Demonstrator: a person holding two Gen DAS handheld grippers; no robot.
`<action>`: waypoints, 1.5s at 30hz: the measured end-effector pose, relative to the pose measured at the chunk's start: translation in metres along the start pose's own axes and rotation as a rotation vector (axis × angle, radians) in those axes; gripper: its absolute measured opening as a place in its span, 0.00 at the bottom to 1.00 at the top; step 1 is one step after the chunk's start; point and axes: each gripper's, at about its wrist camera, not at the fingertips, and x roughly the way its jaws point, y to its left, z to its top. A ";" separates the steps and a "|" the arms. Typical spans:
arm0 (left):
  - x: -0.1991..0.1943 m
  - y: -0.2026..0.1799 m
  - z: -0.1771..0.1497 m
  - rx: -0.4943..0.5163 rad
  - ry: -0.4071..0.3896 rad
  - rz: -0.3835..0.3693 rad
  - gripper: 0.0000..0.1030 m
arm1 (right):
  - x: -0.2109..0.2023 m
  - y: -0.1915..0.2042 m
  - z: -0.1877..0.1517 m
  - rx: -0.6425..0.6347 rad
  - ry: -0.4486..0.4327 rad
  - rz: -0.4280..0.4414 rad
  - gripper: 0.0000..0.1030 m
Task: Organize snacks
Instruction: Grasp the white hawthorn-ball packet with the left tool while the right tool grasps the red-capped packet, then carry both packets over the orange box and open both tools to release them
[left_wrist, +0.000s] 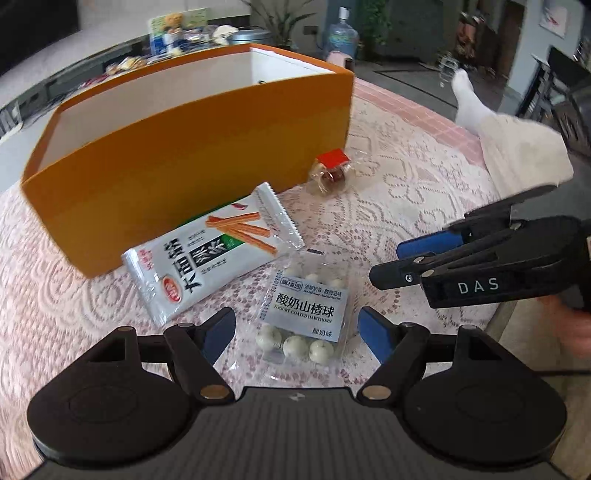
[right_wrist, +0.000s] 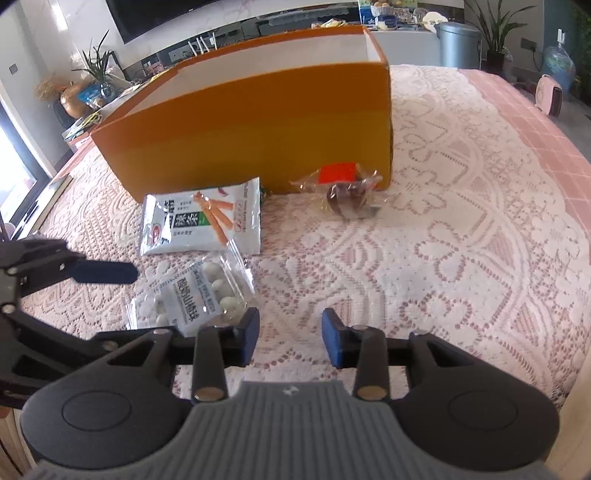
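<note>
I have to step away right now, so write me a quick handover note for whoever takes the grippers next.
Left gripper: open, straddling the yogurt ball packet on the tablecloth, not pressing it.
Right gripper: open, empty, over bare tablecloth.
Spicy stick packet lies against the orange box; a red-topped clear candy bag sits near the box's right end.
Done: cannot tell; the box's floor is hidden.
Left: all three snacks still go into the box.
</note>
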 end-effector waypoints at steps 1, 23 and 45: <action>0.003 -0.001 0.001 0.018 0.007 -0.001 0.86 | 0.002 0.001 -0.001 -0.006 0.003 -0.002 0.34; 0.019 0.009 -0.002 -0.098 -0.009 -0.016 0.67 | 0.007 0.006 0.004 -0.071 -0.077 -0.048 0.45; 0.004 0.050 0.026 -0.318 -0.183 0.074 0.67 | 0.049 -0.005 0.061 -0.130 -0.171 -0.228 0.72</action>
